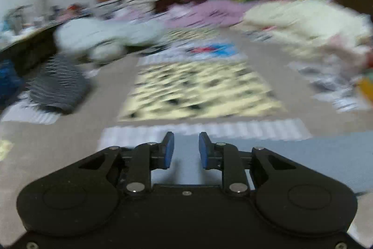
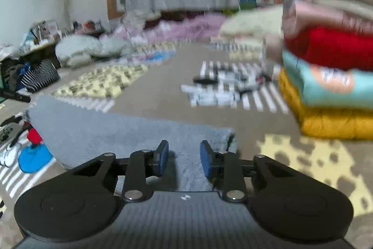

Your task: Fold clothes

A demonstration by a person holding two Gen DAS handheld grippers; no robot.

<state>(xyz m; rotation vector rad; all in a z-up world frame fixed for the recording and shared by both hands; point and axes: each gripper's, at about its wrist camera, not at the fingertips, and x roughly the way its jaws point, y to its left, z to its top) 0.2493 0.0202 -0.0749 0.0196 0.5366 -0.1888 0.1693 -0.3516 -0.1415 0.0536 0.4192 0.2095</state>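
A grey-blue garment (image 2: 112,132) lies flat on the beige carpet, its right end folded over. My right gripper (image 2: 184,156) hovers just above its near edge, jaws apart with only the cloth's surface showing below them. In the left wrist view the same grey-blue garment (image 1: 303,155) stretches to the right under my left gripper (image 1: 186,147). That gripper stands open by a narrow gap with nothing between its blue pads (image 1: 169,148). The left view is blurred by motion.
A stack of folded clothes (image 2: 326,85), red, teal and yellow, stands at the right. A yellow spotted cloth (image 1: 198,90) lies spread ahead on the carpet. A grey ribbed item (image 1: 58,90) sits at the left. Loose clothing (image 1: 303,22) is heaped at the back.
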